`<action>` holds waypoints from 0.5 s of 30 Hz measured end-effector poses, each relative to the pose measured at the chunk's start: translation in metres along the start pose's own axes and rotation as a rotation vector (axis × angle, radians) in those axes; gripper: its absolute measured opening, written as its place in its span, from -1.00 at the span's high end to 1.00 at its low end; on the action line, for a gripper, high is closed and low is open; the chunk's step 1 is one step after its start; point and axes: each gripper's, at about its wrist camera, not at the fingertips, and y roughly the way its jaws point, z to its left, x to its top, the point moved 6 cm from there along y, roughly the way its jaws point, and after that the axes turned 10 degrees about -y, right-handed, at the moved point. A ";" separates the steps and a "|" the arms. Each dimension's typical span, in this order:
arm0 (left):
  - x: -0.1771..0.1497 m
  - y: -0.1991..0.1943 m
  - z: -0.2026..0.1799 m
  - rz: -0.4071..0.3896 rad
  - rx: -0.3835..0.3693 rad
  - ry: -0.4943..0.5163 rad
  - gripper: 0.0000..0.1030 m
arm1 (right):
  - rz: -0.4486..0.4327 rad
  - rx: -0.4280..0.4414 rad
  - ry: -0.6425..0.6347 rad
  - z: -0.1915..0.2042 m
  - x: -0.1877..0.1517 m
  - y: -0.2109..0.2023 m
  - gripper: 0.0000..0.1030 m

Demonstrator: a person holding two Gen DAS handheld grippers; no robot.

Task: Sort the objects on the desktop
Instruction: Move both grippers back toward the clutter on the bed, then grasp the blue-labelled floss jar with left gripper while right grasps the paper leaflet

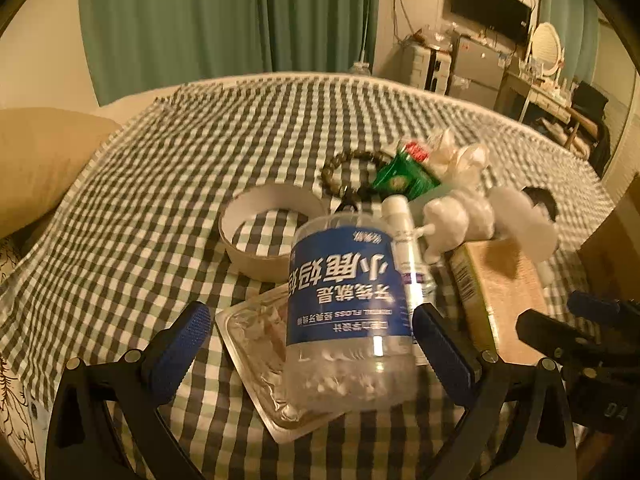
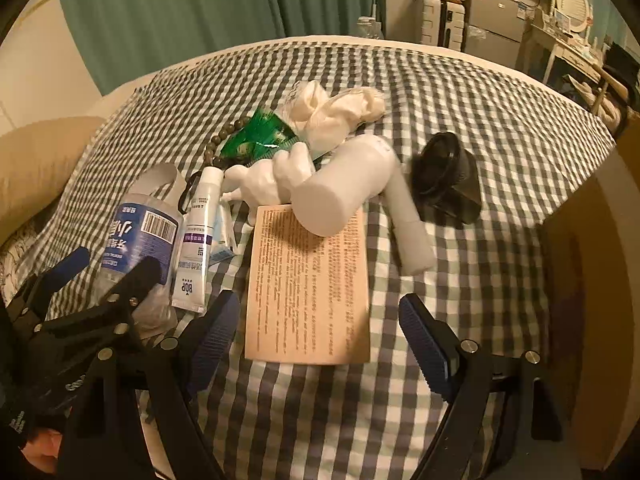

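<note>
My left gripper point(image 1: 312, 332) is open, its blue pads on either side of a clear dental floss jar point(image 1: 344, 312) with a blue label; the right pad point(image 1: 440, 344) is next to the jar's side, the left pad apart from it. The jar rests on a clear plastic packet point(image 1: 256, 344). My right gripper point(image 2: 316, 332) is open over a tan printed box point(image 2: 308, 284). On the checked cloth point(image 2: 460, 92) lie a white toothpaste tube point(image 2: 198, 236), a white spray bottle point(image 2: 340, 188), a green packet point(image 2: 260, 136), a bead bracelet point(image 1: 352, 160) and a black lens-like object point(image 2: 448, 172).
A cardboard ring point(image 1: 264, 232) lies left of the jar. A crumpled white cloth point(image 2: 336, 108) sits behind the pile. A tan cushion point(image 1: 36, 160) is at the left. A brown box wall point(image 2: 580, 280) stands at the right. Furniture stands behind the table.
</note>
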 end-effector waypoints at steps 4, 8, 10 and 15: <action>0.000 0.008 0.005 0.016 -0.008 -0.059 -1.00 | 0.035 0.001 -0.025 0.001 0.000 0.015 -0.58; 0.000 0.014 0.010 0.037 -0.048 -0.100 -0.77 | 0.067 -0.005 -0.040 0.002 -0.002 0.026 -0.59; -0.002 0.016 0.009 0.053 -0.059 -0.104 -0.57 | 0.089 -0.002 -0.035 0.001 -0.004 0.031 -0.59; -0.007 0.019 0.007 0.071 -0.044 -0.070 -0.35 | 0.103 0.003 -0.027 -0.001 -0.009 0.033 -0.55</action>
